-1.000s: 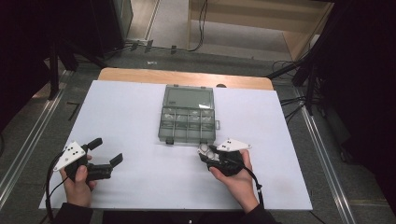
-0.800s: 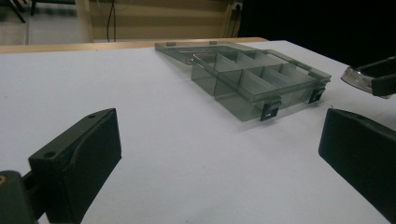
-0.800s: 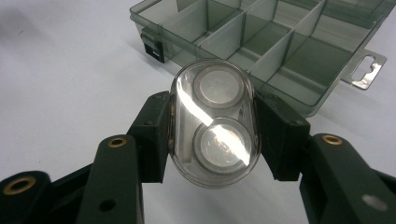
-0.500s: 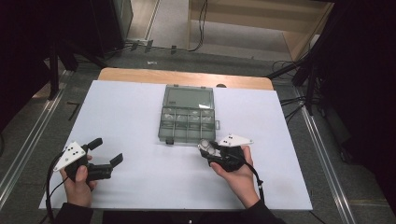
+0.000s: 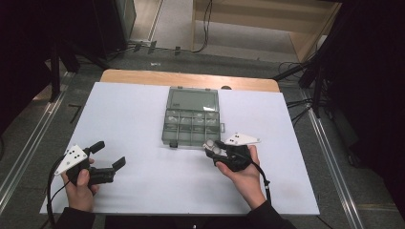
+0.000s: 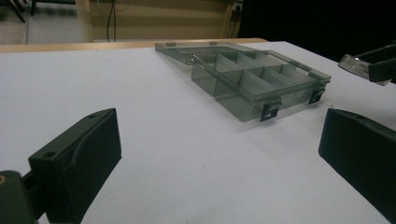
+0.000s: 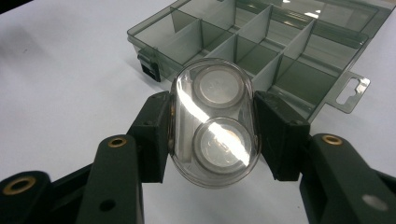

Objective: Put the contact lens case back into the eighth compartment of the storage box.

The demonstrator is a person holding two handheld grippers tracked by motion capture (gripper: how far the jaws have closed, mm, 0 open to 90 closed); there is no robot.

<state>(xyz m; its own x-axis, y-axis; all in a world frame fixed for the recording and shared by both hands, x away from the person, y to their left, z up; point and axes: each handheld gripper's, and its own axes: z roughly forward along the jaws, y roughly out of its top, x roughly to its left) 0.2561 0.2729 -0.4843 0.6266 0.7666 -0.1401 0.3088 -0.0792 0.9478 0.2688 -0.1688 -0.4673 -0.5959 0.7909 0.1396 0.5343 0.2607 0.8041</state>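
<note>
High view caught you with the right gripper (image 5: 216,150) clamped on a clear blister pack (image 7: 214,122) holding two round, coin-like discs, its jaws pressed against the pack's two long sides, just beside the front right corner of the open compartment box (image 5: 192,125). That smoky plastic box sat near the middle of the worktop (image 5: 143,119), towards its far edge, lid laid flat behind it, and what could be seen of its compartments looked empty. Your left gripper (image 5: 107,155) waited near the worktop's front left corner, jaws wide apart and holding nothing. You appeared to be mid-carry, bringing the pack to the box; the next move likely called for lifting it over the near wall, centring it above one compartment, then easing the jaws apart.
</note>
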